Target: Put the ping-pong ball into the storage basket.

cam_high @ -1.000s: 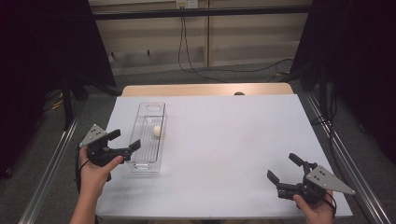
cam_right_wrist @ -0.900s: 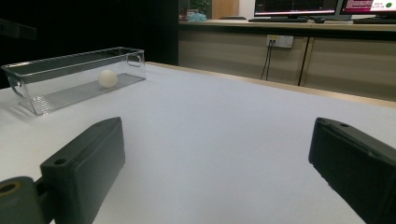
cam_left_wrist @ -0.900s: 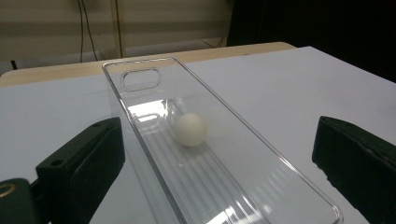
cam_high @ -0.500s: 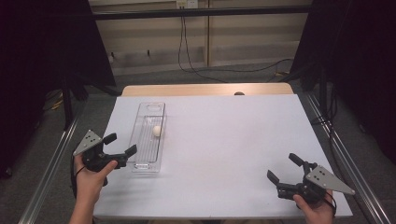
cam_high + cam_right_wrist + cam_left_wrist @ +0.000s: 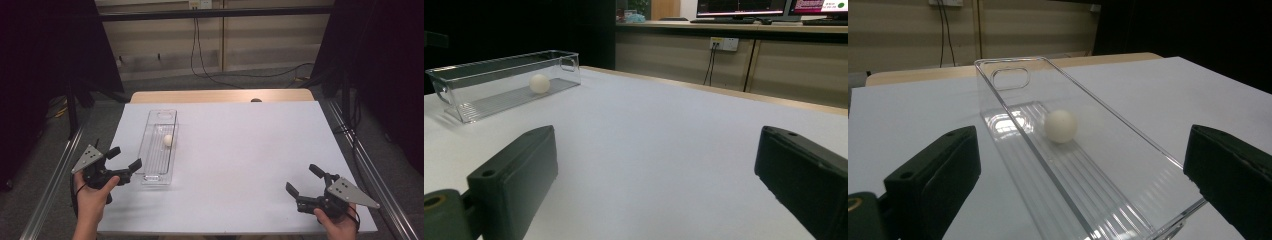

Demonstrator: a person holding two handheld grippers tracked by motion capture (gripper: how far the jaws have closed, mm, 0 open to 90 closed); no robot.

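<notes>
A clear plastic bin [image 5: 149,165] lies lengthwise on the left part of the white table [image 5: 240,145], with a small white ball [image 5: 168,140] inside near its middle. My left gripper [image 5: 124,159] hovers open at the table's left edge, just beside the bin's near end; its jaws frame the bin [image 5: 1013,80] and the ball [image 5: 1060,126]. At the near right corner my right gripper [image 5: 303,180] is open and holds nothing. From there the bin [image 5: 454,75] and ball [image 5: 539,83] appear far off to the left.
A wooden tabletop strip [image 5: 220,95] runs behind the white table. Metal rails [image 5: 50,185] flank both sides. Cables [image 5: 200,55] hang on the back wall. A desk with monitors [image 5: 744,7] stands beyond the table in the right gripper view.
My left gripper has pulled back toward the near left, away from the bin's side, and stays open. The right gripper has not moved.
</notes>
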